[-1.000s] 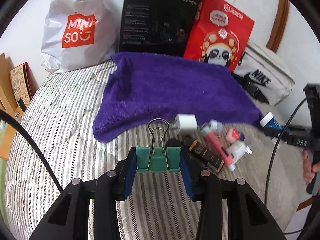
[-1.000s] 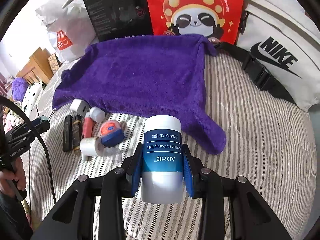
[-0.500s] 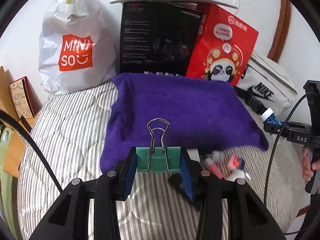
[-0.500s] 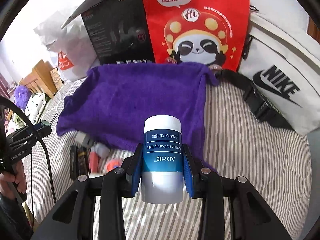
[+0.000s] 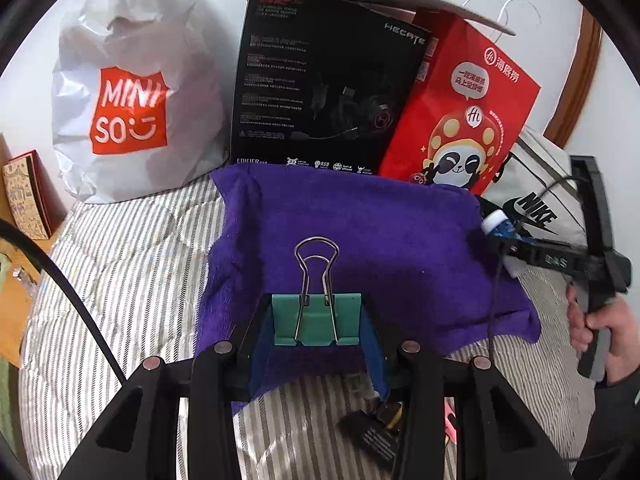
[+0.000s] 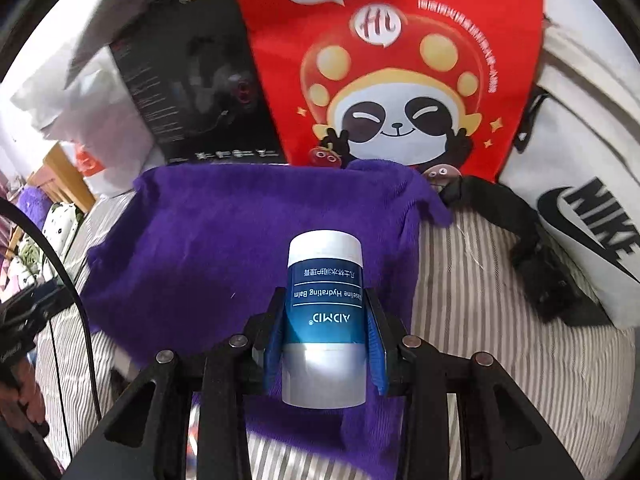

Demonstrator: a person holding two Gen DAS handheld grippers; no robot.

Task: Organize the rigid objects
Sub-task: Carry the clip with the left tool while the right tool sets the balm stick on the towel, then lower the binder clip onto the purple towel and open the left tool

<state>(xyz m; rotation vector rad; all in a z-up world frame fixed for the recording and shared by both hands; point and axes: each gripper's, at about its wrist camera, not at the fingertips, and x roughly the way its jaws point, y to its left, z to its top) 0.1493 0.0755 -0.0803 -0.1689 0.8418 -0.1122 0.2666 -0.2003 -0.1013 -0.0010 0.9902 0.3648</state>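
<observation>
Both claws have moved forward over the purple towel: left claw clamps a green binder clip, right claw grips a blue balm jar, probably clear of the cloth

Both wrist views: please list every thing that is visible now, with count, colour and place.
binder clip: 1, green with steel handles, held in the left tool
balm jar: 1, blue and silver with white lid, held in the right tool
towel: 1, purple, spread on the bed under both tools
bed cover: 1, grey and white stripes
plastic bag: 1, white with orange logo, back left
headset box: 1, black, behind the towel
paper bag: 1, red with panda, right of the box
sports bag: 1, white with black logo, far right
small items: several, dark and pink, mostly hidden below the left tool
left tool: shut on the clip
right tool: shut on the jar
hand: 1, holding the right tool's handle
</observation>
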